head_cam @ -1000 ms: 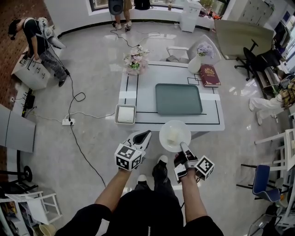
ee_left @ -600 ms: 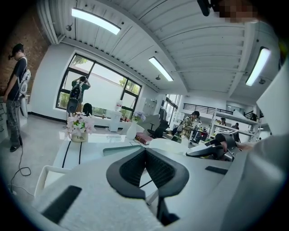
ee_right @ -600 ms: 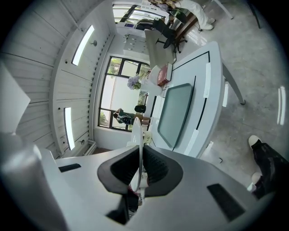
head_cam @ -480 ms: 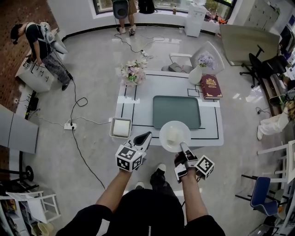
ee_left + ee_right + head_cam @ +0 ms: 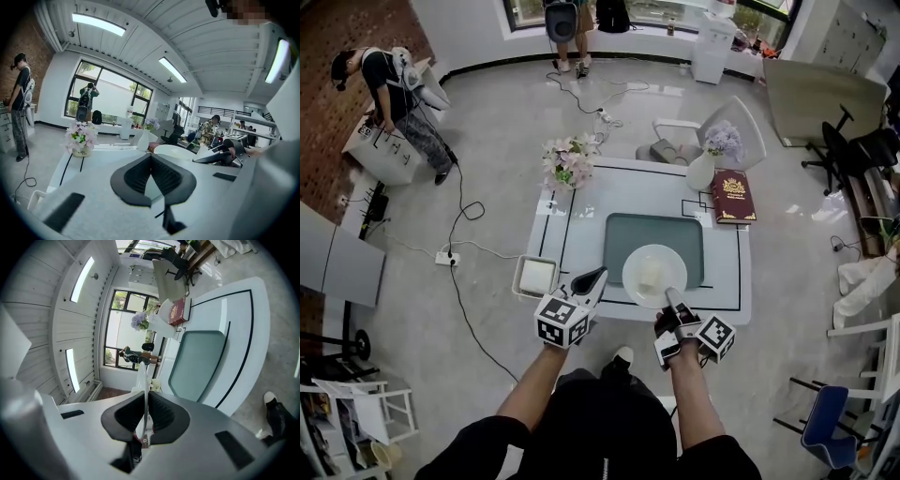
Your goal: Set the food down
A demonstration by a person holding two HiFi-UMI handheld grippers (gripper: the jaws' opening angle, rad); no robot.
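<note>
Grey floor (image 5: 492, 141) at the far left carries a standing person (image 5: 392, 89) in dark clothes and, nearer the table, a white power strip (image 5: 447, 258) on its black cable. At the left front corner of the white table (image 5: 581, 220) sits a small square white container (image 5: 535, 277), and a bunch of pink and white flowers (image 5: 566, 161) stands at the left rear corner. The left gripper (image 5: 596, 275) hovers just in front of the table's near edge, beside that container; in the left gripper view its jaws meet at the tips with nothing between them. A grey-green tray (image 5: 661, 234) lies in the middle of the table. Over the tray's near part in the head view is a round white plate (image 5: 630, 272) bearing a pale block of food (image 5: 652, 274) at its centre. The right gripper (image 5: 672, 298) has its jaws nearly closed and pinched on the plate's near rim; the right gripper view shows that rim edge-on between the pads, with the tray well beyond it. To the right at the table's rear stand a white vase (image 5: 701, 171) of lilac flowers and, just beside it, a dark red book (image 5: 734, 197) lying flat.
</note>
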